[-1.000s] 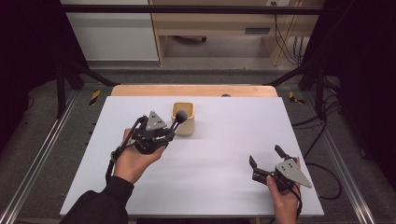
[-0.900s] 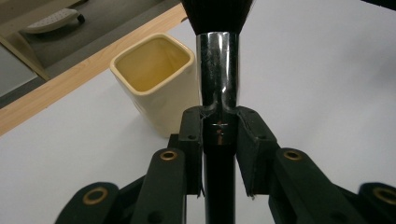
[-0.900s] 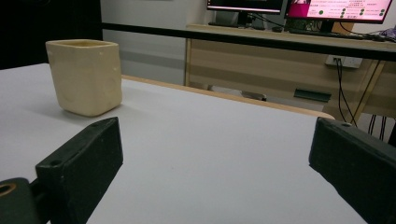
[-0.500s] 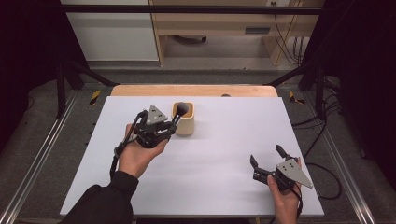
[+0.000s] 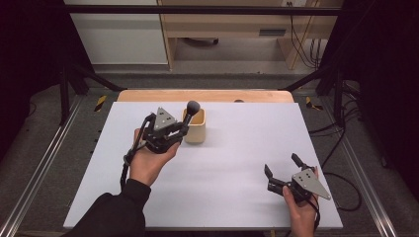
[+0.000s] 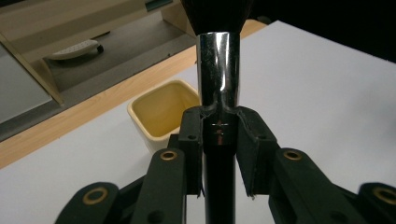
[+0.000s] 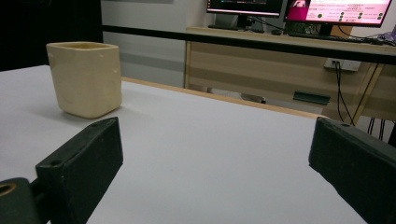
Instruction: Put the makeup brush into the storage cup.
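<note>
A makeup brush [image 6: 218, 70], its shiny metal collar topped by dark bristles, stands clamped by its black handle in the left gripper [image 5: 184, 129], just above and to the left of a cream, square-sided cup [image 5: 194, 127] at the far middle of the white table [image 5: 237, 163], seemingly so it can be lowered inside. The right gripper [image 5: 282, 165] rests near the right edge, jaws spread wide around nothing.

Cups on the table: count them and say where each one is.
1. The cream cup stands on the white table near its far edge, beside the left gripper, which holds a brush above it. Nothing seems hidden.
</note>
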Available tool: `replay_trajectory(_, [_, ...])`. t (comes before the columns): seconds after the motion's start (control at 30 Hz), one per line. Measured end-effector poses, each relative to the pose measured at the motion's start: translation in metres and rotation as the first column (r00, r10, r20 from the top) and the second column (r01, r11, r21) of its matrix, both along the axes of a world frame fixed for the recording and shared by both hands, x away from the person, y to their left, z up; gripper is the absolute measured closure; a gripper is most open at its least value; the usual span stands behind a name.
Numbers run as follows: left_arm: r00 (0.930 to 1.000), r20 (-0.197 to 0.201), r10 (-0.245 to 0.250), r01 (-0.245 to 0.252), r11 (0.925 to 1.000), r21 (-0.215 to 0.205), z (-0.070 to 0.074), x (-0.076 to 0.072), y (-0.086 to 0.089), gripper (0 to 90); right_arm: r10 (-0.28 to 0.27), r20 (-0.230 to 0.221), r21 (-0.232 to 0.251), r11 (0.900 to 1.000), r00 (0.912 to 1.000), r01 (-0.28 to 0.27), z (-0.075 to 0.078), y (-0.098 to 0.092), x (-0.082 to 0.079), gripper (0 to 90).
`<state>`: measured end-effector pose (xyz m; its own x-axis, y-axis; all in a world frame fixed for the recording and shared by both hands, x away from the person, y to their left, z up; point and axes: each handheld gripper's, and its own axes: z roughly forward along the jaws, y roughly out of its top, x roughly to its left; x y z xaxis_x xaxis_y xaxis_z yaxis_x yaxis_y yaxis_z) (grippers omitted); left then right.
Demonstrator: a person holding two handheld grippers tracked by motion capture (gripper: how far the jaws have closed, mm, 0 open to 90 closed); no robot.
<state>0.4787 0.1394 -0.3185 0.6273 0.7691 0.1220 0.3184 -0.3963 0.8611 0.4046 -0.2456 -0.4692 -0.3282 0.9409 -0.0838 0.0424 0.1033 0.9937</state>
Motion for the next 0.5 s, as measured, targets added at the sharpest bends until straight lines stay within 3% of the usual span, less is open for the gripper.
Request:
replay_trajectory(0.1, [0.9993, 0.038, -0.003, 0.003, 0.9999, -0.01, 0.004, 0.003, -0.002, 72.8, 0.003, 0.002, -0.001, 1.0, 1.0, -0.003, 0.0, 0.001, 0.0, 3.0])
replay_trajectory(0.33, [0.9991, 0.039, -0.018, 0.019, 0.9992, -0.034, 0.009, 0.011, -0.003, 72.7, 0.006, 0.0, -0.01, 1.0, 1.0, -0.005, 0.0, 0.004, -0.001, 3.0])
replay_trajectory(0.47, [0.9974, 0.068, -0.025, 0.027, 0.9993, -0.027, 0.01, 0.016, -0.004, 72.8, 0.006, 0.001, -0.013, 1.0, 1.0, -0.006, 0.0, 0.005, -0.002, 3.0])
replay_trajectory(0.5, [0.998, 0.056, -0.03, 0.031, 0.999, -0.031, 0.01, 0.017, -0.004, 72.8, 0.007, 0.005, -0.016, 1.0, 1.0, -0.007, 0.0, 0.005, -0.001, 3.0])
